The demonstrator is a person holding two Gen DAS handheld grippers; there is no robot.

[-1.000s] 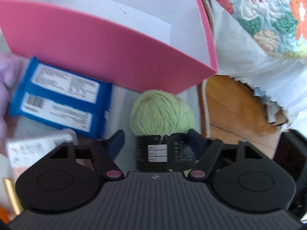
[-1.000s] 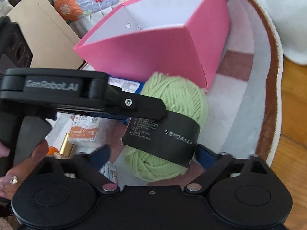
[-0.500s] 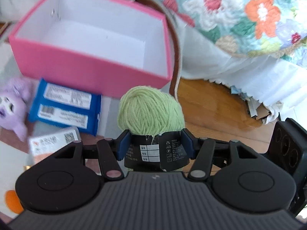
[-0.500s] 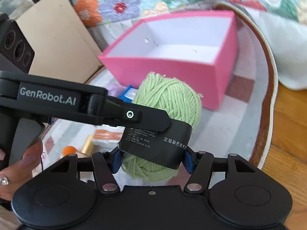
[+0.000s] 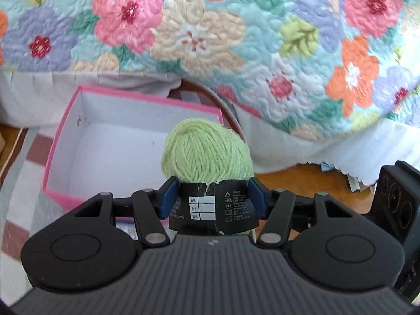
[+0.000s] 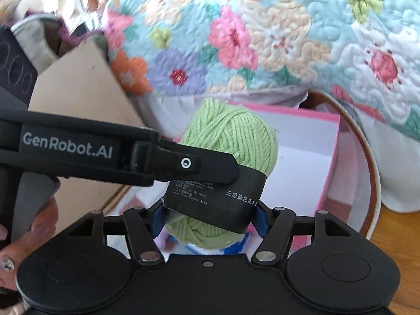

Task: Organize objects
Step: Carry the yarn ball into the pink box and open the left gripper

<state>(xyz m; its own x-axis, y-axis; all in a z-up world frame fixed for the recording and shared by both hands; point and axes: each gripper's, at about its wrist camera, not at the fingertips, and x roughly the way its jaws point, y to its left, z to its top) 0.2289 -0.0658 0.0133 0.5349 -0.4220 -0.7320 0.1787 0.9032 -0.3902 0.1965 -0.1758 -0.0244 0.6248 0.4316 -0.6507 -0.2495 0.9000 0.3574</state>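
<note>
A light green yarn ball (image 5: 207, 155) with a black paper label hangs in the air, gripped from two sides. My left gripper (image 5: 211, 202) is shut on its label band, blue pads against both sides. From the other side my right gripper (image 6: 210, 220) has the same yarn ball (image 6: 231, 134) between its pads, which touch the band while the jaws are opening slightly. The left gripper's finger (image 6: 183, 165) crosses the right wrist view onto the ball. An open pink box (image 5: 63, 131) with a white inside sits on the rug below and beyond the ball, also seen as the pink box (image 6: 330, 157).
A floral quilt (image 5: 210, 39) hangs over the bed edge behind the box. A cardboard sheet (image 6: 78, 86) leans at the left. A blue packet (image 6: 236, 248) lies under the ball. Wood floor (image 5: 302, 181) shows right of the round rug. A person's hand (image 6: 39, 225) holds the left gripper.
Both grippers rose with the yarn ball off the rug. The right jaws narrowed onto its label. The box and the items on the rug dropped low in view, and the quilt now fills the top.
</note>
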